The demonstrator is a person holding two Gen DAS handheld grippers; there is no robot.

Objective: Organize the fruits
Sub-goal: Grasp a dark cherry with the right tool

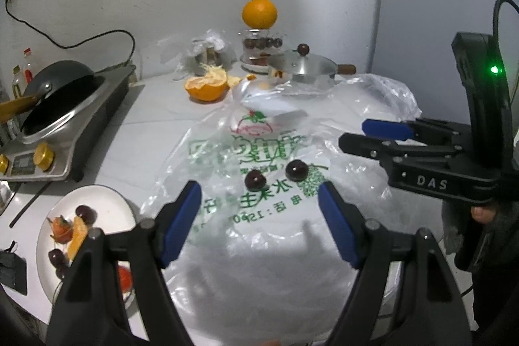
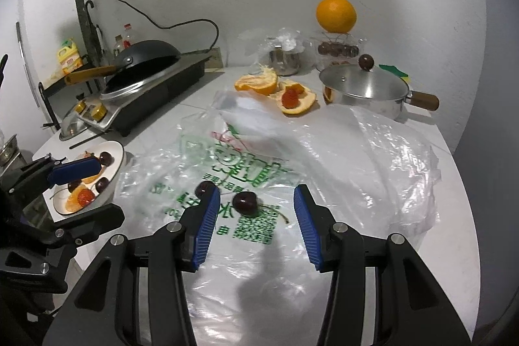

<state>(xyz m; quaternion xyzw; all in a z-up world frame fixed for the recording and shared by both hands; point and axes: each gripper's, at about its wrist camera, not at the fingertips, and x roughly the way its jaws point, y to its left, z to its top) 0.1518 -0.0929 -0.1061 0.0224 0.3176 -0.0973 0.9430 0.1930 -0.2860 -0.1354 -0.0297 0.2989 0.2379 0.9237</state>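
Both hand-held grippers hang with their jaws apart and nothing between the pads: the left hand-held gripper stands wide, the right hand-held gripper about half open. Each points down at the two dark cherries, the left cherry and the right cherry, which lie loose, just beside each other, on a printed plastic bag spread flat over the desk. In the right wrist view the right cherry sits ahead of the gap between the pads, so it looks like that gripper's pick, though no pad touches it.

A white plate at the desk's left edge already carries cherries and orange pieces, which suggests it is where loose fruit gets gathered. Farther back lie a half-peeled orange and its peel, a lidded steel pot, and a whole orange perched on a clear container. A wok rests on a cooker at the left, against a plain white wall.
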